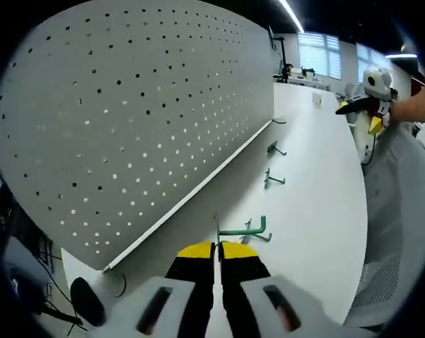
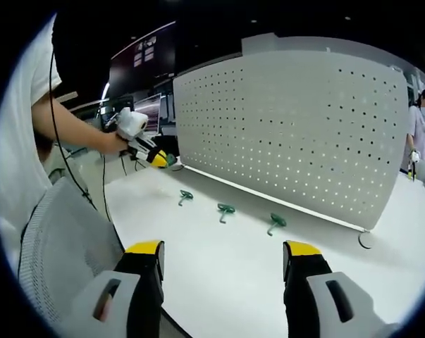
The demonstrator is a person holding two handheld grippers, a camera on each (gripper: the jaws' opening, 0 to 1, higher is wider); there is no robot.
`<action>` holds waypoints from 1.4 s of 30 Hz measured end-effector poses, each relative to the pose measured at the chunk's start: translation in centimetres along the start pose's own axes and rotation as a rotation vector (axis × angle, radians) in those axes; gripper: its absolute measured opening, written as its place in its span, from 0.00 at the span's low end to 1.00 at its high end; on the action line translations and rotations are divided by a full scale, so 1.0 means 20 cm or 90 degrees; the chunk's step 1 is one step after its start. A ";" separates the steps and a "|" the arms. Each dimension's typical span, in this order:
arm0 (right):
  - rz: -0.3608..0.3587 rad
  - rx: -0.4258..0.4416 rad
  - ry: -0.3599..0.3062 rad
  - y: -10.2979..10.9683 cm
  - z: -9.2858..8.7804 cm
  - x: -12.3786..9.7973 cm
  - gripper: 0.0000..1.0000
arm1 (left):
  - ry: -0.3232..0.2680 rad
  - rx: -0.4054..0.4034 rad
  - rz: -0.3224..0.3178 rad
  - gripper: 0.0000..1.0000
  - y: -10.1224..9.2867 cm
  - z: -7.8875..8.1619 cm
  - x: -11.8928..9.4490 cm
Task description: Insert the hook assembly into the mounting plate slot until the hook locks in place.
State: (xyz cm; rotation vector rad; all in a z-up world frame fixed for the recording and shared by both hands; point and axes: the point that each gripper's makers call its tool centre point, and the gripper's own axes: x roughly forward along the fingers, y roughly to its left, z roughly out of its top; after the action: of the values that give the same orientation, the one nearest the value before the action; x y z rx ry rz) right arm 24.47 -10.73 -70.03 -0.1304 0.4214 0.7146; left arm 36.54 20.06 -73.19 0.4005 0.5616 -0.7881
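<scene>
Hook looked like light stiff wire, slippery | left gripper pinched shut on its shank | right gripper wide open | pegboard near

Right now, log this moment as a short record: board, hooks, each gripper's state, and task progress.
board: white pegboard standing upright on the white table
hooks on table: three green hooks lying in a row in front of the pegboard
left gripper: jaws closed on a green hook, low over the table beside the pegboard
right gripper: jaws wide apart, nothing between them
progress: held hook not yet in the pegboard; no hook seen mounted
</scene>
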 end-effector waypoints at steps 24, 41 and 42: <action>-0.011 0.024 -0.032 -0.03 0.04 -0.02 0.66 | -0.235 -0.079 0.057 0.01 -0.14 0.30 -0.25; -0.014 0.025 -0.042 -0.03 0.06 -0.03 0.66 | -0.283 -0.139 0.080 0.01 -0.17 0.32 -0.26; -0.012 0.028 -0.046 -0.03 0.06 -0.03 0.66 | -0.282 -0.139 0.079 0.01 -0.17 0.32 -0.26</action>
State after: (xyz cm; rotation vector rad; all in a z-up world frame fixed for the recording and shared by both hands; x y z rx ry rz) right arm 24.87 -11.30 -68.66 -0.0678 0.3662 0.6886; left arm 33.13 17.27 -65.49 0.0525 0.2009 -0.6607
